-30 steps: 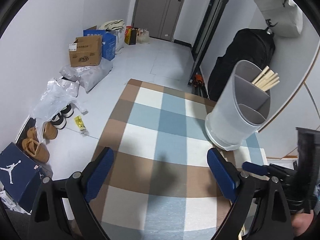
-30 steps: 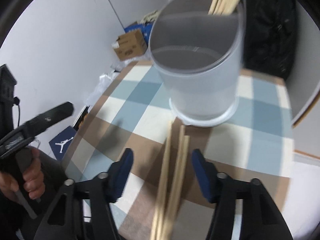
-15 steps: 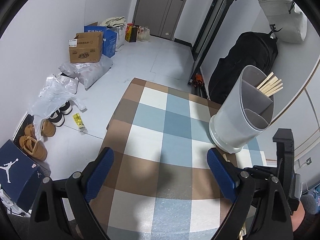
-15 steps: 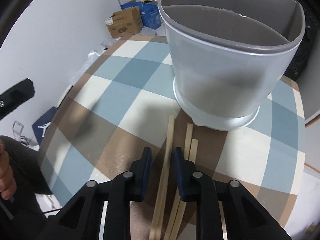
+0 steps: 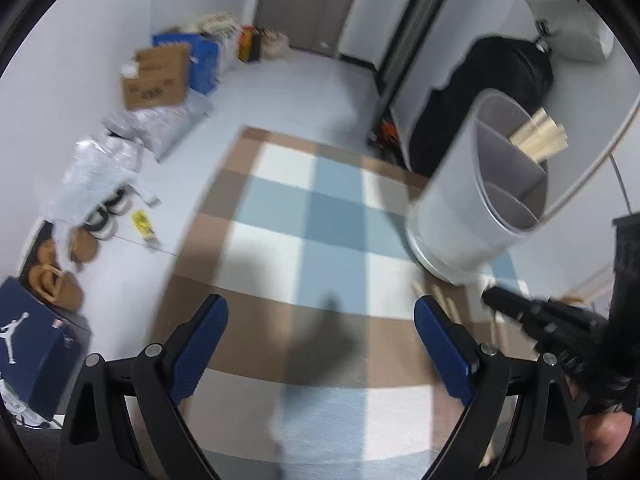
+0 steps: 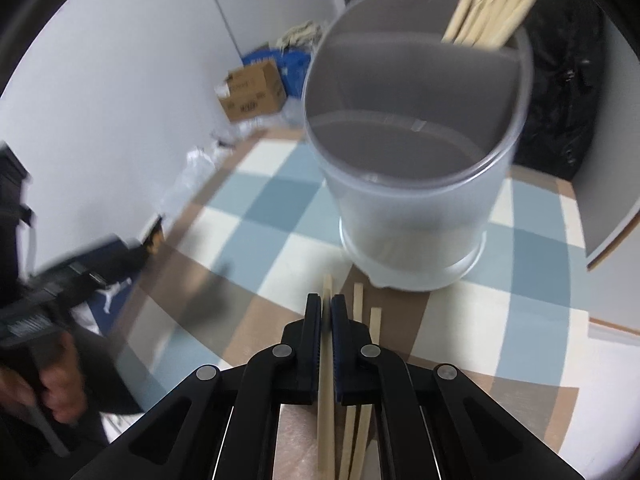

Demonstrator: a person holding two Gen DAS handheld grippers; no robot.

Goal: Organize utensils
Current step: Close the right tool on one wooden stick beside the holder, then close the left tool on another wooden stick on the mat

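While the right gripper has its jaws clamped on a single wooden chopstick, the stick runs straight back between the pads toward the camera, its far tip poking out just ahead of them. Two more chopsticks lie on the checked table just right of the held one, close to the foot of the grey holder. That holder stands on the far right part of the table and is split into compartments; a bundle of chopsticks already leans in the far one, while the near ones look empty.

To my eye, the step in hand is carrying this stick up and over to join that bundle. Doing it well means lifting clear of the two neighbours so they are not dragged, tipping the stick more upright, and clearing the near rim and the dividers before letting go over the far compartment. A pinch this far along a thin stick may let it swivel, so a slow swing seems wise.

Off to the left, the left gripper hangs over bare table with its jaws wide apart, holding nothing.
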